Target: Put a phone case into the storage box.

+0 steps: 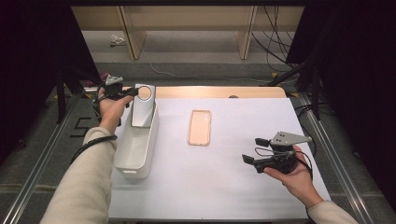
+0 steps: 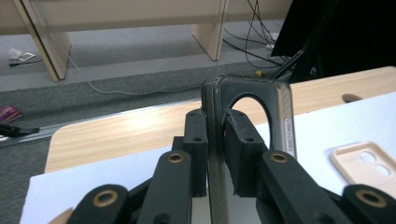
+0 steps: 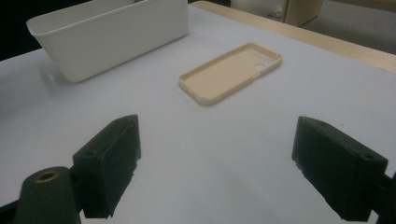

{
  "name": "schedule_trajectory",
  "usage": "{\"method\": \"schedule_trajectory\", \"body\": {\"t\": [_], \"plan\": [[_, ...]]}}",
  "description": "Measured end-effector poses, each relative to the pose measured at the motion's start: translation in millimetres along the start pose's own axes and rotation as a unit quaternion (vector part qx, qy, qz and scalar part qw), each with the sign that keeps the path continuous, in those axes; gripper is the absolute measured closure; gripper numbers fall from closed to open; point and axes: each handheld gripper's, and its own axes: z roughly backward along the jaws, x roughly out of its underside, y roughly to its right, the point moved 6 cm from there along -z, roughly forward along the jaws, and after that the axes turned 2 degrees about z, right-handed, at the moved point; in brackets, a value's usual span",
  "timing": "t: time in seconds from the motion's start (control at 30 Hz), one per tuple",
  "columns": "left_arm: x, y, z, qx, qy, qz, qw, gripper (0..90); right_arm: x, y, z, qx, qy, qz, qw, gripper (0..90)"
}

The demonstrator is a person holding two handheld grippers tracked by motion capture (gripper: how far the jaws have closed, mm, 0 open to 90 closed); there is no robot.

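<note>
Now | left gripper (image 2: 215,154) clamps grey case (image 2: 247,116) (edge-on) over bin (image 1: 135,149) rim | right gripper (image 3: 215,163) open

My tabletop (image 1: 224,186) is covered by a white sheet, with a strip of light wood left bare along its far edge. Directly on the white surface, toward my left, stands a long white plastic bin (image 1: 135,149), its length running away from me. Near the middle, well apart from the bin, lies a peach-coloured phone case (image 1: 200,127), flat, hollow side up, with its camera cut-outs at the far end. The near right part of the surface is bare.
</note>
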Motion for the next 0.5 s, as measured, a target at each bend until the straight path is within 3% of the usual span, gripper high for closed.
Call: {"method": "schedule_trajectory", "body": {"t": [0.5], "plan": [[7.2,-5.2,-6.1,-0.013,-0.021,-0.015,0.9996,75.2,0.2,0.1,-0.5,-0.001,0.000,0.001,1.0000,16.3]]}}
